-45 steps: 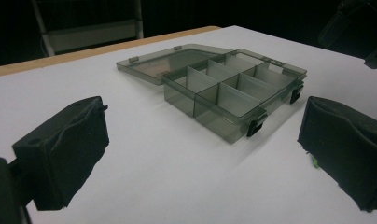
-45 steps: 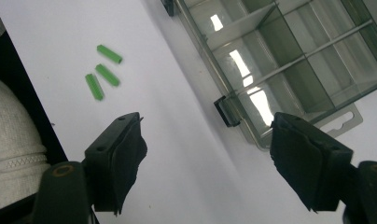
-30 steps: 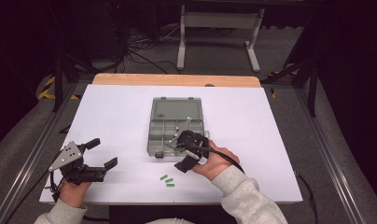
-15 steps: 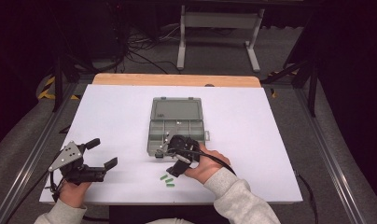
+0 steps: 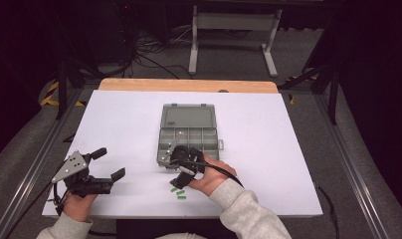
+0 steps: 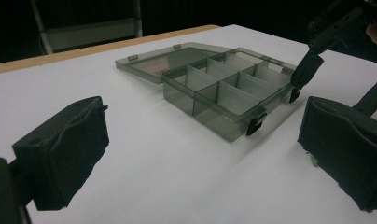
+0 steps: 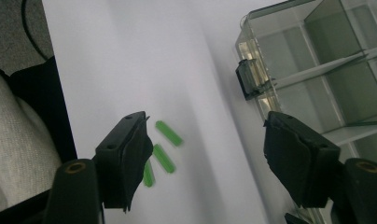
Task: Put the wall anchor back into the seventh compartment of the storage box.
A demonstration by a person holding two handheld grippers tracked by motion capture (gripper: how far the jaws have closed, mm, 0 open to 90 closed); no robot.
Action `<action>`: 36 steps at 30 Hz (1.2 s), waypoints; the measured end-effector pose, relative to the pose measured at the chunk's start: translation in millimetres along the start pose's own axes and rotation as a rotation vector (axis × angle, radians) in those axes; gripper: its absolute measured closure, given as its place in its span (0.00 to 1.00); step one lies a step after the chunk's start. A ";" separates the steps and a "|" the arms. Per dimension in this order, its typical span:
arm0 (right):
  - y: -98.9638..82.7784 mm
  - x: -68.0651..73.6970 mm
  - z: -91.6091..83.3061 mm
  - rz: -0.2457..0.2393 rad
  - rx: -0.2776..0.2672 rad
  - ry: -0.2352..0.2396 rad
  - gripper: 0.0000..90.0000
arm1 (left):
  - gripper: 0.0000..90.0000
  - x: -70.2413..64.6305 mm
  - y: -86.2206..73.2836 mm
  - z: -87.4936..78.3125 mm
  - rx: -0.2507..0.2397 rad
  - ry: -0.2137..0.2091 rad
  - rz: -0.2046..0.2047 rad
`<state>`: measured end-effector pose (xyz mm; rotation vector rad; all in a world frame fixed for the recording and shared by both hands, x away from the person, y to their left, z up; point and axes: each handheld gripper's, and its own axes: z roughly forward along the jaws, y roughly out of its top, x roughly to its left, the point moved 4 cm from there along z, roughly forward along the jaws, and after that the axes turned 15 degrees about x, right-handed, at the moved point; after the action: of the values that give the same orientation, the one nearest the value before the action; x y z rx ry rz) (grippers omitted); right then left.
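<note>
Box beside green pieces

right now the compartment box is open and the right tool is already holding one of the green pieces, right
Not quite. The compartment box is open, but the right tool holds nothing: in the right gripper view its jaws stand apart, and the green pieces lie loose on the white table.

green sticks | three (small, flat) | on white table | near box
</note>
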<state>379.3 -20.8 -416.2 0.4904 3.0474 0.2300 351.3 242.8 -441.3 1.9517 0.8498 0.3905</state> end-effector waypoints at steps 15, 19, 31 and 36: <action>5.0 9.5 27.4 -0.022 0.038 0.044 0.35 | 0.02 0.2 -0.5 -0.1 0.014 -0.005 0.004; 6.6 12.6 33.4 -0.033 0.048 0.049 0.40 | 0.02 -0.1 -0.5 0.2 0.015 -0.006 0.007; 7.3 14.0 45.9 -0.045 0.077 0.065 0.51 | 0.02 0.1 -0.7 1.0 0.012 -0.005 0.004; 7.7 15.2 48.0 -0.063 0.089 0.068 0.59 | 0.03 0.0 -0.7 1.1 0.014 -0.006 0.004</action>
<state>370.5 -2.1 -462.8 0.3990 3.1449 0.1105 351.6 242.3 -442.4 1.9667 0.8470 0.3814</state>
